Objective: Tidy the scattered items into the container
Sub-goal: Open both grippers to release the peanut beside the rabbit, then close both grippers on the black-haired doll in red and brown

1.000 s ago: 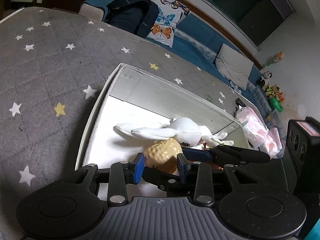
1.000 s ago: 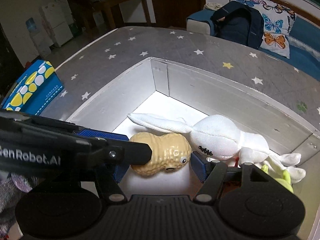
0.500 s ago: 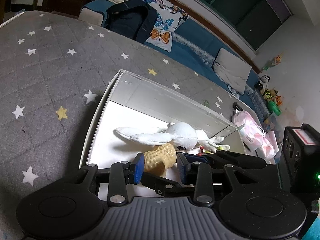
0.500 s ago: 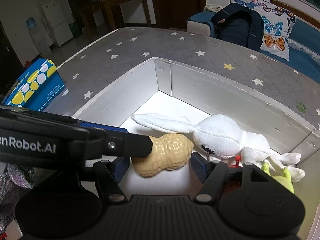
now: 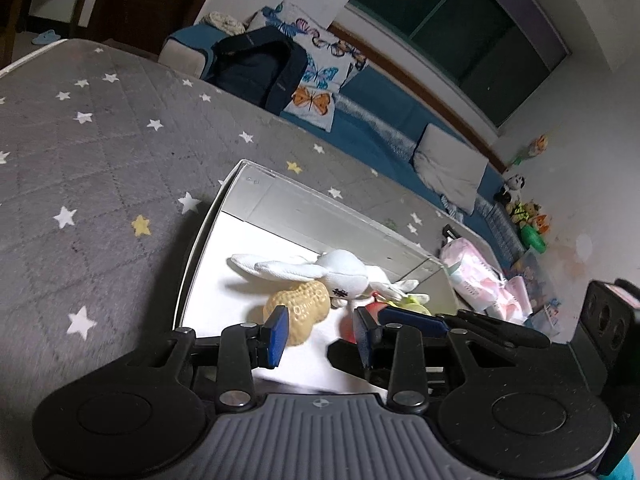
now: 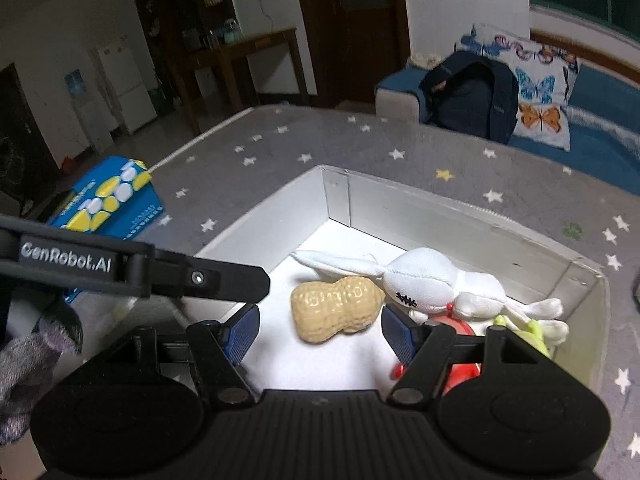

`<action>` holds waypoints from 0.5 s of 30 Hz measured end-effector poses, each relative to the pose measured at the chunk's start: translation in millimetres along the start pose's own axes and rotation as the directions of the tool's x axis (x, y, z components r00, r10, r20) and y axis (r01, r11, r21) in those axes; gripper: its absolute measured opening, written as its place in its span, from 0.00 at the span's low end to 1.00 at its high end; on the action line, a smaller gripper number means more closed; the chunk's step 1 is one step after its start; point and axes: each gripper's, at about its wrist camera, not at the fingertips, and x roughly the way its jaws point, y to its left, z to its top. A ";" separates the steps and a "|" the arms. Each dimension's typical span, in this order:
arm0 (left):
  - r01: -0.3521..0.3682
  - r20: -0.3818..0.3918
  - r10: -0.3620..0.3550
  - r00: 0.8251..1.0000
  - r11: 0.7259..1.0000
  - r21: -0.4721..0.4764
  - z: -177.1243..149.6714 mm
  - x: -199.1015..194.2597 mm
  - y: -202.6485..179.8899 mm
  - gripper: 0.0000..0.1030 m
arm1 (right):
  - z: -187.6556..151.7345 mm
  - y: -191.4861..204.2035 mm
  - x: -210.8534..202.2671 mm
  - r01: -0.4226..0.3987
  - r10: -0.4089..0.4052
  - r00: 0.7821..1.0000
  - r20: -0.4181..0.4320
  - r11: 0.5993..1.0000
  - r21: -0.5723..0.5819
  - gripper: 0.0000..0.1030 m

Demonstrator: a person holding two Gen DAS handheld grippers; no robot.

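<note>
A white open box (image 6: 460, 216) (image 5: 320, 216) sits on the grey star-patterned mattress. On its floor lie a tan peanut toy (image 6: 336, 308) (image 5: 302, 308), a white plush rabbit (image 6: 432, 280) (image 5: 340, 272), a red item (image 6: 460, 368) and a yellow-green item (image 6: 532, 332). My right gripper (image 6: 320, 332) hovers open above the box's near side, the peanut lying loose on the floor beyond its blue pads. My left gripper (image 5: 320, 334) is open too, empty, at the near left of the box. In the right wrist view the left gripper's black finger (image 6: 180, 276) crosses from the left.
A blue and yellow carton (image 6: 108, 200) lies at the mattress's left edge. A grey cloth (image 6: 32, 356) sits at the near left. Pink packets (image 5: 484, 284) and a black speaker (image 5: 612, 320) are right of the box. A dark backpack (image 6: 472, 96) and butterfly pillow (image 6: 540, 92) rest on the blue sofa behind.
Both grippers have pulled back and up from the box. The peanut, between the right gripper's pads before, now lies free on the box floor, farther off and rolled so its face is hidden.
</note>
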 end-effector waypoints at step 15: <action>0.021 0.027 -0.020 0.999 1.000 -0.013 -63.2 -48.6 -3.6 0.36 | -68.5 30.5 -58.1 -0.045 0.047 0.996 0.082 0.999 -0.025 0.76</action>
